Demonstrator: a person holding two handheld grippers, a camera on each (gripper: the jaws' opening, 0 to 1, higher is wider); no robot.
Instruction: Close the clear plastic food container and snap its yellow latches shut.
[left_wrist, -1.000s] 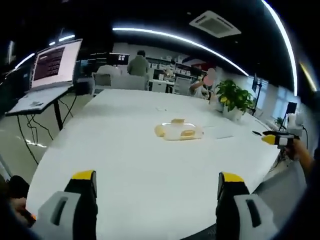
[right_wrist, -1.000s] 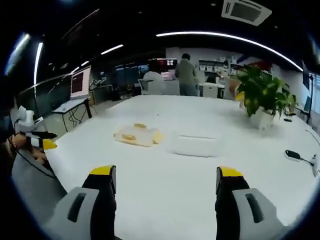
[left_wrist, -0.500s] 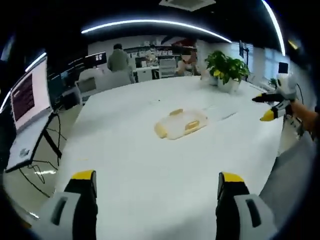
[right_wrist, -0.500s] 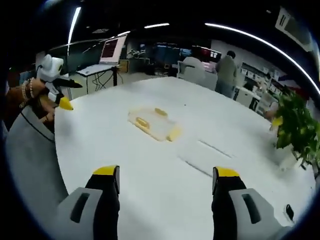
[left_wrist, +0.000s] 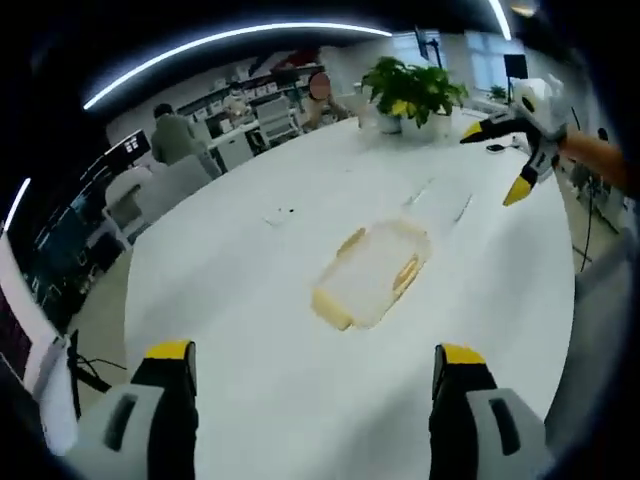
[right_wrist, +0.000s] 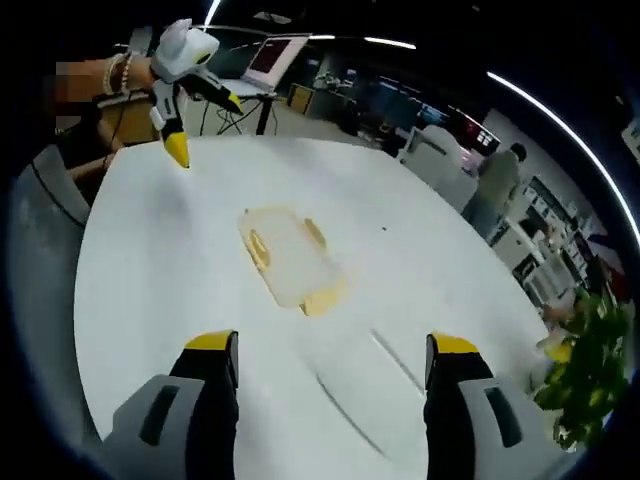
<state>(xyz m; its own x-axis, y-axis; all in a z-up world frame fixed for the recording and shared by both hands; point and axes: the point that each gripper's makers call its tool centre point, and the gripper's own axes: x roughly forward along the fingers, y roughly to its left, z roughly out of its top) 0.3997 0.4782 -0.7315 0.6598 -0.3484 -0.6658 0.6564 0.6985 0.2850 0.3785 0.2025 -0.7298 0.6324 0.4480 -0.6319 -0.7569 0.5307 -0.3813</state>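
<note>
Both grippers, left (left_wrist: 312, 372) and right (right_wrist: 328, 362), are rising and tilting down over the container (left_wrist: 371, 274) mid-tabletop (left_wrist: 250, 400), jaws wide, empty; approach beginning, latches (left_wrist: 406, 272) unsnapped.

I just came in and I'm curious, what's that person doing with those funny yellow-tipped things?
A person holds a claw in each hand above a white table. Both the left claw and the right claw are open and holding nothing. The clear food container with yellow latches lies on the table between them, not touched yet.
</note>
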